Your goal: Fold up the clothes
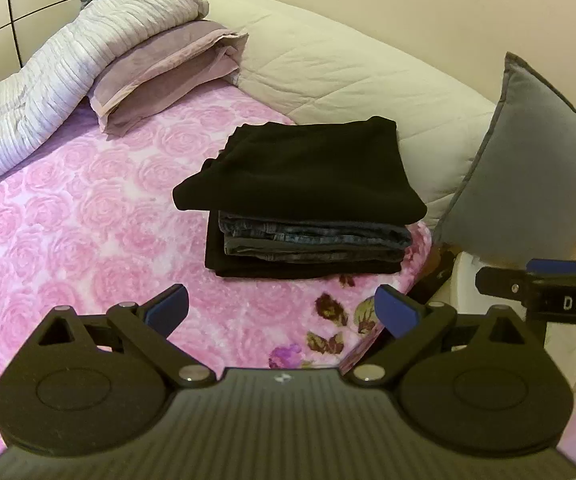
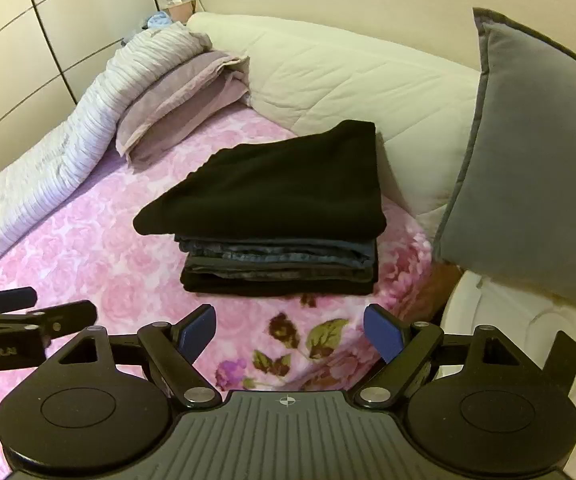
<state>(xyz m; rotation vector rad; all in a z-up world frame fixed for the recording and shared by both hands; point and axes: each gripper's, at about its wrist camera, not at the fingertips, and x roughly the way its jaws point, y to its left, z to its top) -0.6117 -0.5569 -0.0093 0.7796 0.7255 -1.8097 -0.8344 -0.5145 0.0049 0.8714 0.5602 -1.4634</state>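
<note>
pink cover: a rose-patterned blanket (image 1: 87, 208) spreads over the bed, with darker flowers and leaves printed near its close edge.
stack: a pile of folded clothes (image 1: 304, 216) sits on the blanket toward the right side of the bed, close to the quilted cream bedding (image 1: 328, 68) behind it.
top layer: a black folded garment (image 2: 271, 188) lies on top, wider than the layers below and overhanging them toward the left.
middle layers: folded jeans (image 2: 279, 256) in dark blue and grey denim, their edges facing the cameras.
bottom layer: another black folded piece (image 1: 300, 270) lying flat on the blanket.
left claw: the left claw (image 1: 281, 308) hangs over the near edge of the bed in front of the pile, blue pads spread wide, released and holding nothing, apart from the clothes.
right claw: the right claw (image 2: 290, 330) hangs likewise before the pile, pads wide apart, released and empty; its side shows at the right edge of the left wrist view.
grey cushion: a grey cushion (image 2: 528, 160) stands upright to the right of the pile.
far left: a striped pale duvet (image 1: 47, 84) is bunched along the bed's left side, with a mauve pillow (image 1: 159, 72) against it.
wall side: pale wardrobe doors (image 2: 27, 40) stand beyond the duvet.
</note>
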